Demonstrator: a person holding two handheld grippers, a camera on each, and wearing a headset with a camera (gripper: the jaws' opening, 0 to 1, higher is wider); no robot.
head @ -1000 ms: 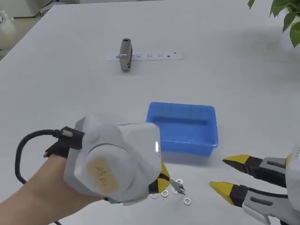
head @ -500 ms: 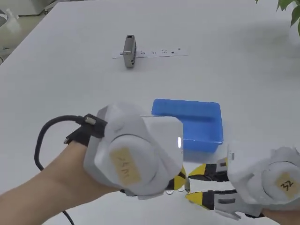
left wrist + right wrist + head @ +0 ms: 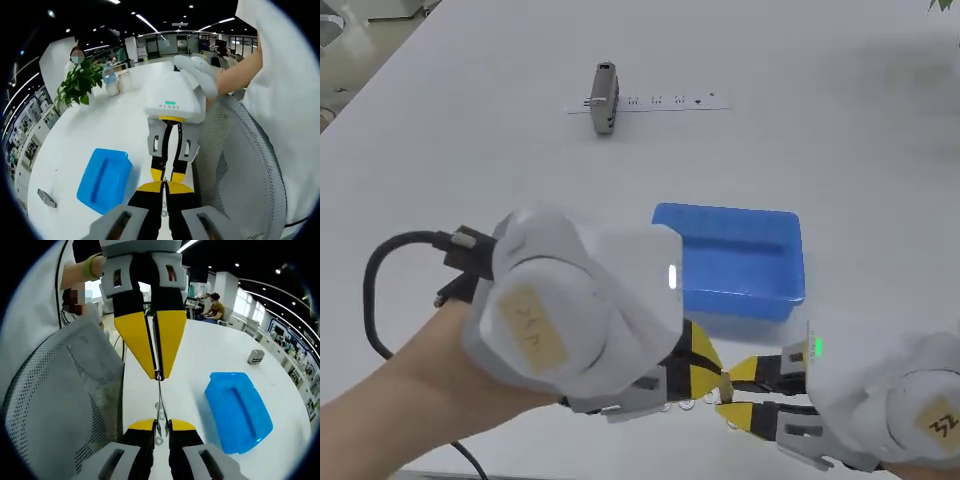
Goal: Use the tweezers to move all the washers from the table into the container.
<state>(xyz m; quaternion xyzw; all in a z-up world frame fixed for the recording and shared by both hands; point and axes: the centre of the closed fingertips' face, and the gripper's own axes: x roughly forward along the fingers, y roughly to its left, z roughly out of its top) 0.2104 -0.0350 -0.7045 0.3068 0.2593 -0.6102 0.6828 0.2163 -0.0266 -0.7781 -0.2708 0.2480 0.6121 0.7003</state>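
The tweezers (image 3: 159,400) bridge the two grippers. The left gripper (image 3: 705,368) has its jaws pressed together on one end, and the right gripper (image 3: 159,429) has its jaws closed on the other, so the tweezers' long axis runs left to right between them. The washers (image 3: 687,403) lie on the counter (image 3: 520,150) right under that meeting point. The blue container (image 3: 745,297) sits just beyond, on the far side. Both grippers look equally near the washers.
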